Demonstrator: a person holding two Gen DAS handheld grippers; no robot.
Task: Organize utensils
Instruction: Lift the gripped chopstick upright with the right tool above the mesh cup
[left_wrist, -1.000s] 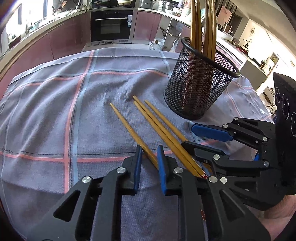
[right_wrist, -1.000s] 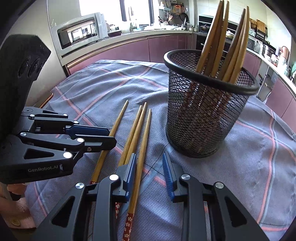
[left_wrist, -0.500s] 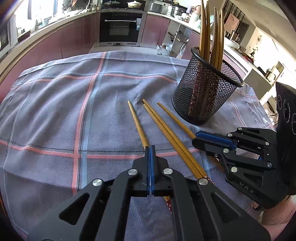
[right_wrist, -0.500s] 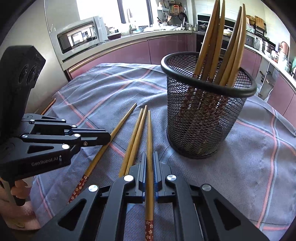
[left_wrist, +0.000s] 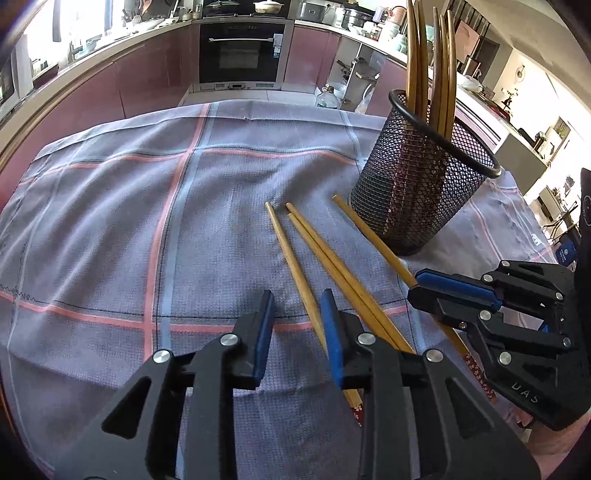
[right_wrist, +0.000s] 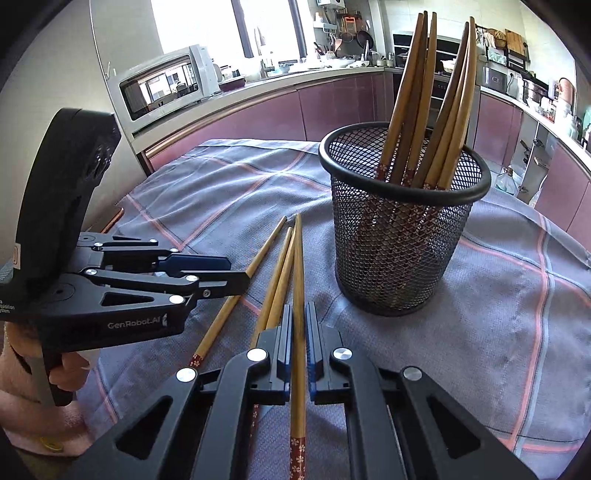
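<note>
One chopstick in right tool

We are in a home kitchen. A run of glossy mauve-pink base cabinets curves around the room under a pale worktop. A black built-in oven with a steel handle sits among them, and a silver countertop microwave oven stands by a bright window. Steel pots and pans crowd the worktop. Nearer us, a grey-blue checked tablecloth with pink stripes covers the table, bearing a black wire-mesh utensil holder filled with brown wooden chopsticks.
</note>
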